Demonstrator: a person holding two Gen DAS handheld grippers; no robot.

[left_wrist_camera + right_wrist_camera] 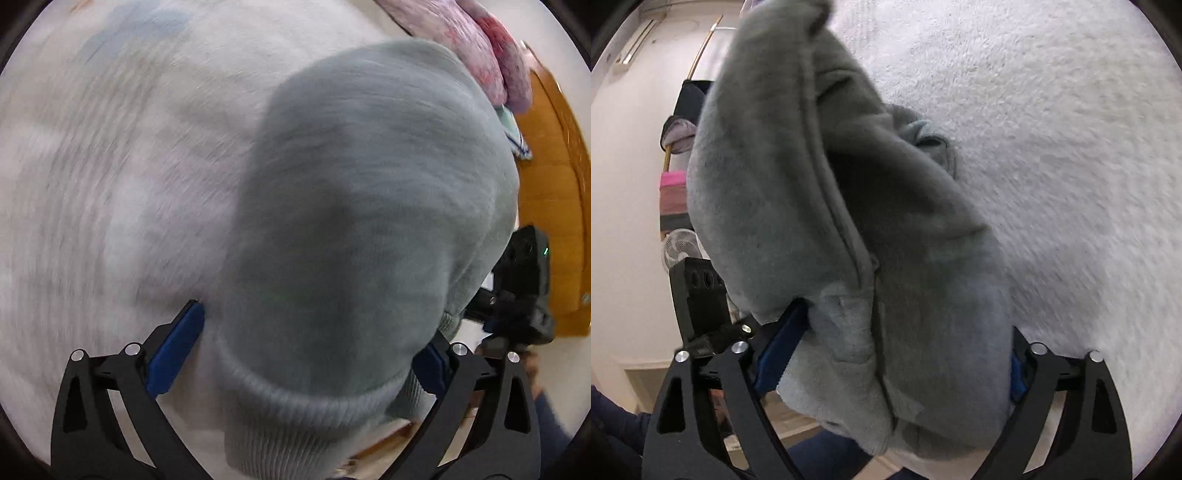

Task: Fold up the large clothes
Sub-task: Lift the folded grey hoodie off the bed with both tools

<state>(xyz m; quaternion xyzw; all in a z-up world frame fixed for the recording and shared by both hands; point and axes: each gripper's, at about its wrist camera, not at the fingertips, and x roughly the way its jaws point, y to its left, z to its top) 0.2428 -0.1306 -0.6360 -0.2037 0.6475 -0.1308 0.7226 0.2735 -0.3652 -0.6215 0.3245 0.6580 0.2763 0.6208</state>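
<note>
Grey fleece garment fills both views, hanging above the white fuzzy blanket. Your left gripper has its fingers spread wide with the ribbed hem draped between them. Your right gripper likewise stands wide, thick folds bunched between its blue pads.

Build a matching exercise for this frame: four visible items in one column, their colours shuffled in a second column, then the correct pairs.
Items:
1. garment
2. fluffy blanket
3. finger pads
4. wooden furniture

Colours:
A. blue
B. orange-brown
C. grey-green
D. white

Pairs: 1-C, 2-D, 3-A, 4-B
</note>
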